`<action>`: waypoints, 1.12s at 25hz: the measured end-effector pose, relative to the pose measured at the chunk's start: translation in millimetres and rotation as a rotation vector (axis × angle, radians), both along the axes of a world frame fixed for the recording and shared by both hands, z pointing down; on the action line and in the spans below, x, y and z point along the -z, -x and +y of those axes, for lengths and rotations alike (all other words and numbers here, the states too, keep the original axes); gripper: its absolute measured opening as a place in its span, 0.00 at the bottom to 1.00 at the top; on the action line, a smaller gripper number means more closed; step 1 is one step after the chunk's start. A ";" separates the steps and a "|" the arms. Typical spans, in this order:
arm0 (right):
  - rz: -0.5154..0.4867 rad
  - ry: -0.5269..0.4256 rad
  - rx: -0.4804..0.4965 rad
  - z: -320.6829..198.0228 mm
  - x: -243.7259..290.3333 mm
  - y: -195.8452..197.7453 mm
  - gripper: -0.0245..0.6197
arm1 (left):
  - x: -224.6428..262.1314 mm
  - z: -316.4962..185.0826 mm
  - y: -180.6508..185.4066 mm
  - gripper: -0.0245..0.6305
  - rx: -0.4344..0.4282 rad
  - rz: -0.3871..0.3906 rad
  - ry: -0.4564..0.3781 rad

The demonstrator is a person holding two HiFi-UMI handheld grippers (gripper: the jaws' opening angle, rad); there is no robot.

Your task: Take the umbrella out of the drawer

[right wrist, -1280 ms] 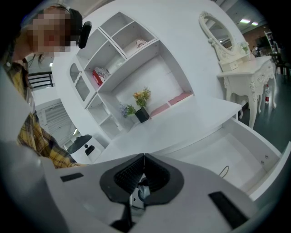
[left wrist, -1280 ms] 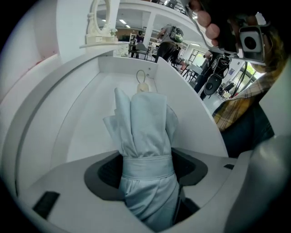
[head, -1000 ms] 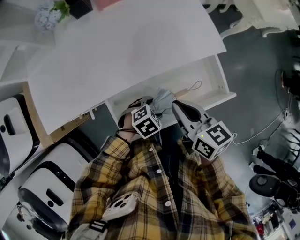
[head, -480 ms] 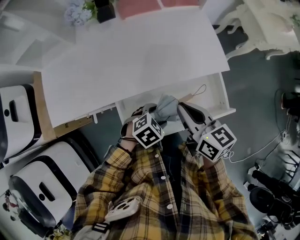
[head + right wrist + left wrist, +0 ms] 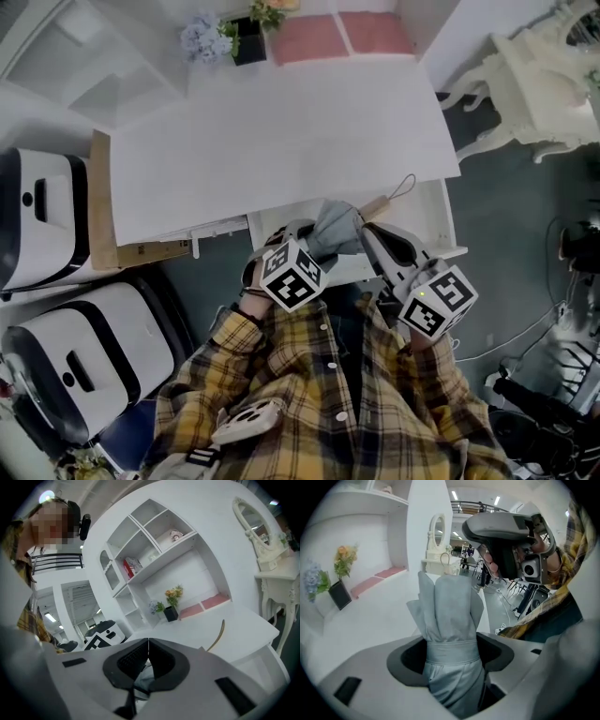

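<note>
Much of the umbrella (image 5: 449, 616) is hidden by the left gripper (image 5: 452, 654), whose jaws are clamped on its soft, pleated grey cloth at the strap band. It is held over the open white drawer (image 5: 442, 217), below the smooth worktop (image 5: 281, 141). The right gripper's (image 5: 148, 644) ribbed jaws are pressed together, with grey cloth glimpsed beneath.

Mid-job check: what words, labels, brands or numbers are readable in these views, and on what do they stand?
None readable in any view.
Left cube on left tool, right cube on right tool: square patterns only.
Umbrella: plain grey fabric, no print.
Red item on shelf: too small to read.
</note>
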State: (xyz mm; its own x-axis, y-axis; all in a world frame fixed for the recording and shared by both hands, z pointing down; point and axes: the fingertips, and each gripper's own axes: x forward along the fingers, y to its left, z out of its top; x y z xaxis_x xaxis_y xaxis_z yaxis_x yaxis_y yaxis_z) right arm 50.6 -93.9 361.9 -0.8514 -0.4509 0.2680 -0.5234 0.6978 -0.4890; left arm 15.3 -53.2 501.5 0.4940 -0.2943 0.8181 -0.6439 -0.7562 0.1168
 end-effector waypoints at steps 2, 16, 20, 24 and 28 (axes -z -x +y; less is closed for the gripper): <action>-0.005 -0.018 0.024 3.3 7.4 4.4 0.06 | 7.8 -0.5 5.4 0.52 0.034 0.009 -0.020; -0.033 -0.085 0.137 14.2 36.5 30.7 0.06 | 88.9 -16.6 56.0 0.52 0.369 0.199 -0.180; -0.050 -0.107 0.140 11.0 47.4 32.5 0.07 | 119.7 -22.4 65.1 0.52 0.438 0.265 -0.244; -0.065 -0.138 0.132 3.2 59.7 30.6 0.06 | 148.6 -29.6 66.8 0.52 0.480 0.357 -0.301; -0.067 -0.165 0.126 0.8 67.4 26.8 0.06 | 167.6 -28.6 61.5 0.52 0.477 0.455 -0.326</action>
State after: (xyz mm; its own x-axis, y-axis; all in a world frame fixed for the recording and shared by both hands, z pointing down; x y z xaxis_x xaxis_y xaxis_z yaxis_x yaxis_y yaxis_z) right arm 23.7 -93.2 294.5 -0.9172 -0.3729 0.1403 -0.3972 0.8289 -0.3939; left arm -46.2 -81.8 333.9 0.5209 -0.7558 0.3967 -0.8533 -0.4476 0.2676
